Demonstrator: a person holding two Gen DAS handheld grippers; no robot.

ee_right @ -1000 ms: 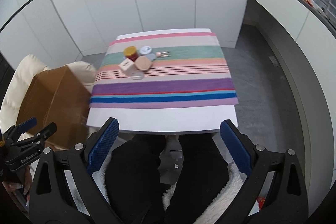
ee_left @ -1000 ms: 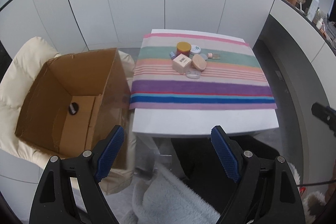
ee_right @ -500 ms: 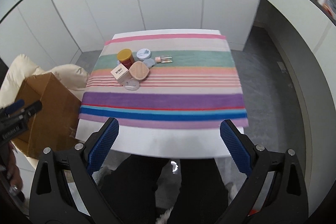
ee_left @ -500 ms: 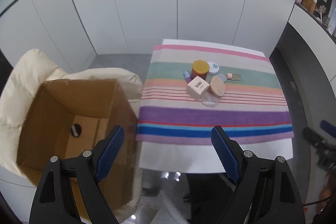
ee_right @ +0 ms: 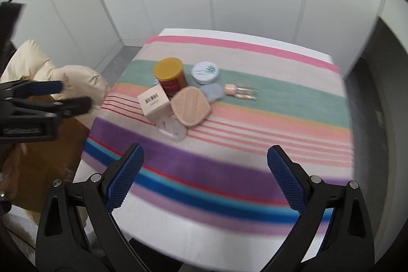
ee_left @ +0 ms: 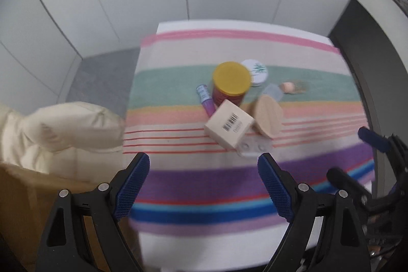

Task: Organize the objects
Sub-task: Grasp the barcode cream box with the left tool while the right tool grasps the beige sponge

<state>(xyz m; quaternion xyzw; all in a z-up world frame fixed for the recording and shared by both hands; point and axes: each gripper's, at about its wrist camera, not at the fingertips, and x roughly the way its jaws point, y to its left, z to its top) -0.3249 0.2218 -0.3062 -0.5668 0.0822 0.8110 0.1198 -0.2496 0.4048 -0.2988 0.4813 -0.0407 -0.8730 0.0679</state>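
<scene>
Both grippers have closed in on the table with the striped cloth [ee_right: 255, 124] since a second ago, so the cluster of small toiletries looms larger and the brown cardboard box [ee_left: 15, 198] on the cream cushion [ee_left: 63, 126] has slid to the left edge. Left gripper [ee_left: 204, 185] and right gripper [ee_right: 204, 175] stand wide open and empty, short of the yellow-lidded red jar [ee_right: 169, 77], beige barcoded carton [ee_right: 154, 102], tan rounded compact [ee_right: 191, 106], white round tin [ee_right: 206, 72], small glass bottle [ee_right: 241, 91] and clear plastic blister [ee_right: 173, 129], all touching or near one another. Judged as the approach step with nothing yet picked; next, one open gripper should straddle an outlying piece, likely the carton, and close without toppling its neighbours.
</scene>
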